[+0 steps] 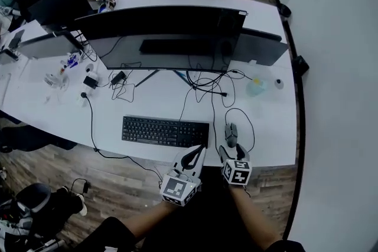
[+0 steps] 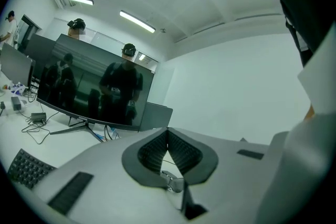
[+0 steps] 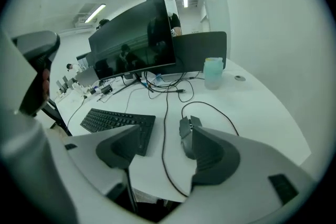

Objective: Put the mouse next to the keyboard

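The wide white desk point(image 1: 266, 127) curves under a big glossy black monitor point(image 1: 165, 38), which stands beyond the flat black rectangular keyboard point(image 1: 165, 131). The keyboard lies with its long side along the desk's near edge.

My left gripper point(image 1: 198, 155), white plastic with a marker cube at its back, hangs off the keyboard's near right corner. It is angled up and to the right, and its own view looks at the wall and the monitor rather than the desk. Its ribbed dark pads point(image 2: 181, 152) meet at the tips, and nothing is caught between them.

My right gripper point(image 1: 233, 151) sits just right of the left gripper, past the keyboard's right end and low over the desk edge. My forearm point(image 1: 254, 215) comes straight up behind it. Its jaws stand wide apart.

The dark, angular matte mouse point(image 1: 231, 134) lies just right of the keyboard's right end. Its long axis runs away from me, parallel to the keyboard's short side, and its cable end points toward the monitor. In the right gripper view the mouse point(image 3: 186, 136) shows in the gap close against the right-hand jaw, which partly hides it. I cannot tell whether the jaw touches it. Its thin black cable point(image 3: 218, 110) loops away to the right.

A pale blue translucent cup point(image 1: 256, 87) stands well beyond the keyboard, to its right.
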`<state>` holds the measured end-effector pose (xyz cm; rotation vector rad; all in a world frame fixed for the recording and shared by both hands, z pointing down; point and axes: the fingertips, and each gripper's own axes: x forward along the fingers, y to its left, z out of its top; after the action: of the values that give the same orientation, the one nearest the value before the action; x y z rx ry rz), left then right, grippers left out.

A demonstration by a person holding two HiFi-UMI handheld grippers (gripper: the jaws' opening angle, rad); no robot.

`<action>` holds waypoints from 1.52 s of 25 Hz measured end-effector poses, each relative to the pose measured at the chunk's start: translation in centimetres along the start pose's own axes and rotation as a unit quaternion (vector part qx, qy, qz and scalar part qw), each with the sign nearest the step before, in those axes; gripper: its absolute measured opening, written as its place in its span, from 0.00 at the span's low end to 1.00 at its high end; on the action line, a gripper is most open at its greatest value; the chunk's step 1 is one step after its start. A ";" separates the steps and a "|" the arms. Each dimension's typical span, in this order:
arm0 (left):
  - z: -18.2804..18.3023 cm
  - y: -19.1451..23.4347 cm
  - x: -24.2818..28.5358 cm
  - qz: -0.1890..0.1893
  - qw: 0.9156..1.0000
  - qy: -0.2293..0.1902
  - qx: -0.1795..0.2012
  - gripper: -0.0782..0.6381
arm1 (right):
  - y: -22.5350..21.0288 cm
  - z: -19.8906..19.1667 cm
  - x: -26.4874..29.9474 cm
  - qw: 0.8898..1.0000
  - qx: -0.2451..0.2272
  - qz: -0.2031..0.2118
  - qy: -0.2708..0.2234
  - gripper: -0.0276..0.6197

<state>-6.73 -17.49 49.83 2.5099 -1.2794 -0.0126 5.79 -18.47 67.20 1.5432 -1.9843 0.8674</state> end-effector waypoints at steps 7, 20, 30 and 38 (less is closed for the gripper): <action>0.7 -1.2 -3.0 -0.027 0.999 -0.031 -0.011 0.11 | 3.6 4.9 -7.9 0.994 0.000 0.001 -0.113 0.54; 0.2 -7.9 -8.1 -0.064 0.996 -0.050 0.032 0.11 | 9.3 5.6 -18.8 0.973 -0.030 0.080 -0.214 0.07; 0.2 -17.9 -12.9 -0.016 0.995 -0.065 0.069 0.11 | 9.1 2.2 -29.1 0.954 -0.077 0.116 -0.266 0.07; -0.6 -25.9 -19.0 0.049 0.992 -0.098 0.070 0.11 | 6.4 -4.4 -37.8 0.940 -0.126 0.098 -0.303 0.07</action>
<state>2.42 11.85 40.36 2.6144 -1.5283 -0.1560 9.05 10.92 42.47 1.6018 -2.5901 0.1795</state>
